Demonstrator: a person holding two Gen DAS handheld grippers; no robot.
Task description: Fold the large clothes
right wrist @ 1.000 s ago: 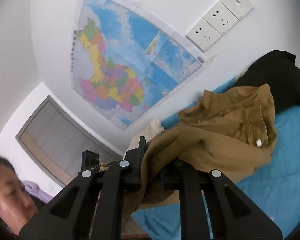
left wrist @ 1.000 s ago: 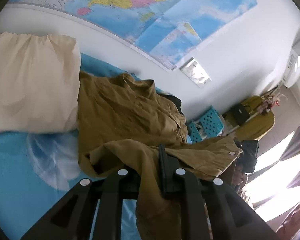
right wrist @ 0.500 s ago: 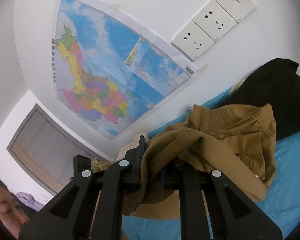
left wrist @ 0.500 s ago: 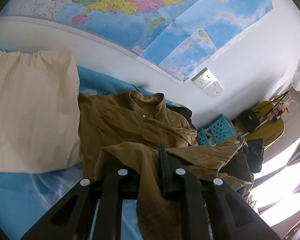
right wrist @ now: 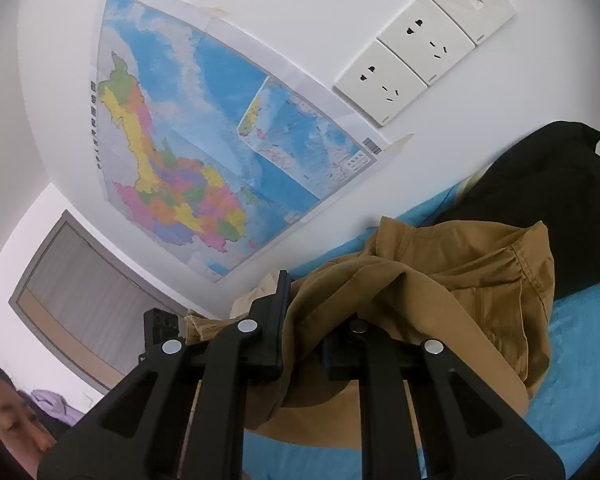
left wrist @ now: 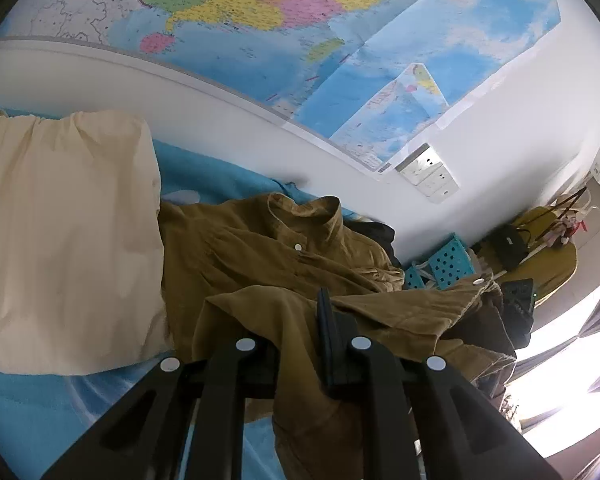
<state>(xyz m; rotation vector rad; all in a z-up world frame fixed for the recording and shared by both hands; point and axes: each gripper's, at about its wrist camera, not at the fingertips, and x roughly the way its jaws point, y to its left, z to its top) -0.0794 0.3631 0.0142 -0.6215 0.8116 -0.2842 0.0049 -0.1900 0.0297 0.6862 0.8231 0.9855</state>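
A large mustard-brown shirt (left wrist: 259, 256) lies on the blue bed sheet (left wrist: 27, 408), collar toward the wall, with white buttons showing. My left gripper (left wrist: 300, 332) is shut on a raised fold of the shirt; cloth drapes over and between its fingers. In the right wrist view the same brown shirt (right wrist: 440, 280) bunches over my right gripper (right wrist: 312, 312), which is shut on another part of its edge. The cloth hides the pads of both grippers. The lifted edge stretches between the two grippers above the rest of the shirt.
A cream pillow (left wrist: 59, 240) lies left of the shirt. A black garment (right wrist: 540, 184) sits by the wall beyond it. The wall carries a map (right wrist: 203, 152) and sockets (right wrist: 420, 52). A blue crate (left wrist: 444, 260) and a yellow chair (left wrist: 548, 256) stand past the bed. A person's head (right wrist: 3, 412) is at lower left.
Both grippers carried the held shirt edge toward the wall and the collar. The shirt's body now lies flatter with its collar showing, and the wall sockets look closer.
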